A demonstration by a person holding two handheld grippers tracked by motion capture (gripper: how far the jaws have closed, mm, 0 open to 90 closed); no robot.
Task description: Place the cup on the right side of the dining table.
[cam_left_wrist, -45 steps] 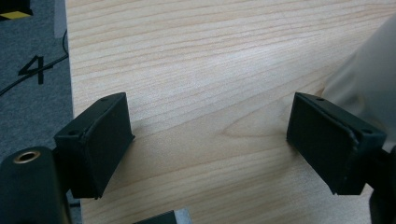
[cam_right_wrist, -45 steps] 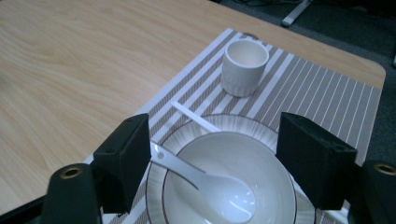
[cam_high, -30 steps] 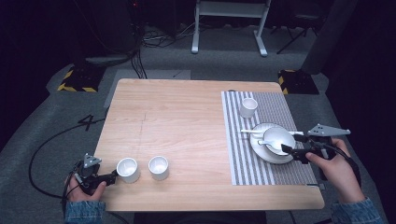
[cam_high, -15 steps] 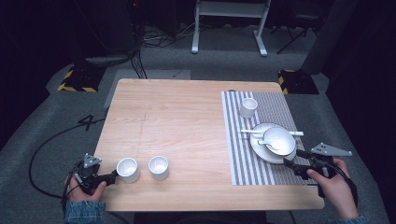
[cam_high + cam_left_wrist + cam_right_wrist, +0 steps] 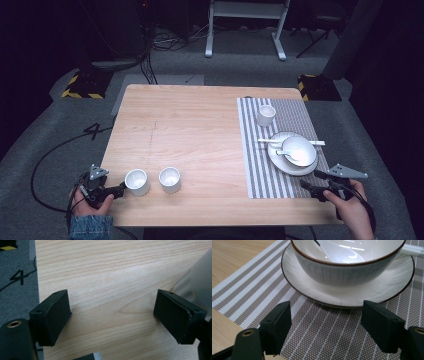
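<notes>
The bowl [image 5: 348,262] sits on its plate [image 5: 384,287] just ahead of my right gripper [image 5: 325,323], whose jaws stand wide over the striped mat [image 5: 260,165] with nothing between them — a spoon [image 5: 287,150] lies in the bowl and a small cup [image 5: 266,115] stands farther off beyond it. My left gripper [image 5: 112,315] is wide too, empty over bare table [image 5: 200,120], a white cup [image 5: 136,181] just beside its right jaw and another cup [image 5: 169,179] past that. Since a second ago my right gripper has drawn back from the bowl toward me — the left has stayed put.

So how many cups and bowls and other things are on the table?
Cups: 3
Bowl: 1
Plate: 1
Spoon: 1
Chopsticks: 1 pair
Placemat: 1
Total: 8
</notes>
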